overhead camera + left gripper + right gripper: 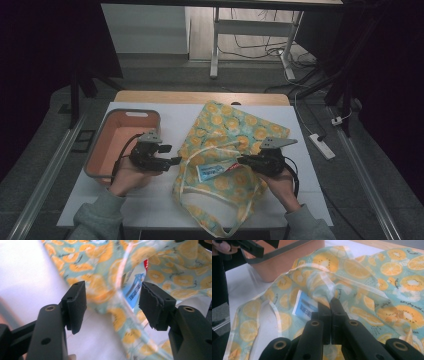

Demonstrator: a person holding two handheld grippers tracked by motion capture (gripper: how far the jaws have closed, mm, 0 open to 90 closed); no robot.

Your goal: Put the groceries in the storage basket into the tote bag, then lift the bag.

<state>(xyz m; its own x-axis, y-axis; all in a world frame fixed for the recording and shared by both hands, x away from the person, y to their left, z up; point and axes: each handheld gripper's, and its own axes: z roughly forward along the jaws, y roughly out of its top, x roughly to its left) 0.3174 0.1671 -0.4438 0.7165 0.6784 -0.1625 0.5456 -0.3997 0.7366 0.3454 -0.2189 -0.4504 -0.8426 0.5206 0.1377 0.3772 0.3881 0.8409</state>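
White table (150, 200): left hand-held gripper (112, 302) wide; right hand-held gripper (329, 306) clamped on toothpaste tube (305, 308) inside bag (367, 277).

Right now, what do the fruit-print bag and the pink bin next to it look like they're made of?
The fruit-print bag looks like thin woven cloth, matte: it creases, drapes in soft folds, and its pale straps lie limp; the right tongs are shut on a fold of it. The pink bin looks like rigid moulded plastic, smooth with a slight sheen, with a grey rim and a cut-out handle slot; possibly rubbery, hard to tell.
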